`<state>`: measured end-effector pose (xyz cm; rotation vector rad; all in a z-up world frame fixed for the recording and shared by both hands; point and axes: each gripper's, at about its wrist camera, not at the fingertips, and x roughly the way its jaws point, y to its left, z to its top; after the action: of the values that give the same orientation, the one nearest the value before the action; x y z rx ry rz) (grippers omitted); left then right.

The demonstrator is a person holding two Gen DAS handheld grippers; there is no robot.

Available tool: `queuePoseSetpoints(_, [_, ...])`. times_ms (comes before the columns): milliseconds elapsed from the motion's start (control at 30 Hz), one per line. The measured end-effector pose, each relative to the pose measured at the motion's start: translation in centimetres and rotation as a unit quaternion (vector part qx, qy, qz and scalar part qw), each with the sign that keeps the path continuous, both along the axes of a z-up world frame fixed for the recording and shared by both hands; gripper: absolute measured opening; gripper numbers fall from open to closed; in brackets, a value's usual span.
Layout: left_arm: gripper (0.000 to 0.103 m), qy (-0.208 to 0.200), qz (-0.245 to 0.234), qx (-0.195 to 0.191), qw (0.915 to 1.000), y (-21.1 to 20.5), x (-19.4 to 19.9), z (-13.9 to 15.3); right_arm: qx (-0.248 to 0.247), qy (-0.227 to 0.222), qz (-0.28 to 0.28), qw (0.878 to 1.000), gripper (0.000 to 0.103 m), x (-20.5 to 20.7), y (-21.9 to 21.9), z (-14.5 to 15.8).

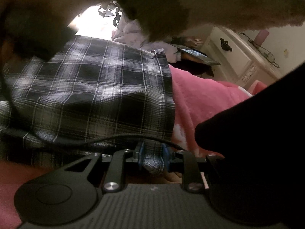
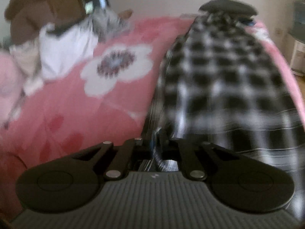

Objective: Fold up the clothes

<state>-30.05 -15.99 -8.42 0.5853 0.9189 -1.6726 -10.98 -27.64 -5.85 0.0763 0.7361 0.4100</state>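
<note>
A black, grey and white plaid garment (image 1: 91,91) lies spread on a pink blanket (image 1: 205,99). My left gripper (image 1: 152,155) is shut on a bunched fold of this plaid cloth, which fills the gap between its blue pads (image 1: 141,156). In the blurred right wrist view the same plaid garment (image 2: 225,76) stretches away over the pink flowered blanket (image 2: 80,103). My right gripper (image 2: 159,143) is shut on the garment's near edge, with a strip of cloth pinched between its narrow jaws. A dark object (image 2: 227,7) sits at the garment's far end.
A brown fuzzy sleeve (image 1: 171,5) and a dark shape (image 1: 257,133) crowd the left wrist view. A white cabinet (image 1: 234,55) stands beyond the bed. White and pale clothes (image 2: 63,51) are heaped at the blanket's far left, beside a brown plush shape (image 2: 28,19).
</note>
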Motion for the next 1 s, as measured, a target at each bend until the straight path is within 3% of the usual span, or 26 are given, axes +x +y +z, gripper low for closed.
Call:
queuePoseSetpoints(100, [0.021, -0.006, -0.002, -0.003, 1.0, 0.1, -0.1, 0.0, 0.04, 0.007, 0.026, 0.999, 0.006, -2.1, -1.8, 2.3])
queuePoseSetpoints(167, [0.022, -0.013, -0.005, -0.004, 0.9999, 0.0, -0.4, 0.1, 0.054, 0.045, 0.059, 0.996, 0.006, -3.4, -2.2, 2.8])
queuePoseSetpoints(333, [0.023, -0.03, -0.008, -0.009, 0.9995, 0.1, -1.0, 0.2, 0.006, 0.122, 0.105, 0.987, 0.009, -7.8, -1.1, 1.6])
queuePoseSetpoints(400, [0.023, -0.034, -0.006, -0.009, 0.9993, 0.1, -1.2, 0.3, -0.025, 0.138, 0.101, 0.985, 0.025, -9.6, -0.4, 0.7])
queuePoseSetpoints(467, [0.023, -0.04, -0.007, -0.009, 0.9991, 0.0, -1.4, 0.3, -0.048, 0.137, 0.081, 0.986, 0.026, -10.6, -0.1, -0.3])
queuePoseSetpoints(533, [0.023, -0.046, -0.01, -0.009, 0.9988, -0.2, -1.6, 0.4, -0.062, 0.133, 0.059, 0.987, 0.021, -11.4, -0.1, -1.1])
queuePoseSetpoints(567, [0.023, -0.048, -0.01, -0.008, 0.9988, -0.2, -1.6, 0.4, -0.051, 0.129, 0.049, 0.989, 0.007, -11.7, -0.4, -1.0])
queuePoseSetpoints(600, [0.023, -0.048, -0.009, -0.008, 0.9988, -0.3, -1.6, 0.5, -0.041, 0.124, 0.039, 0.991, 0.003, -12.0, -0.6, -1.0])
queuePoseSetpoints(767, [0.024, -0.049, -0.005, -0.005, 0.9988, -0.5, -1.8, 0.6, 0.065, 0.096, 0.025, 0.993, 0.001, -13.1, -3.0, 0.7])
queuePoseSetpoints(1000, [0.024, -0.046, -0.004, -0.001, 0.9989, -0.5, -1.9, 0.6, 0.044, 0.115, 0.037, 0.992, 0.004, -12.2, -1.7, -0.3])
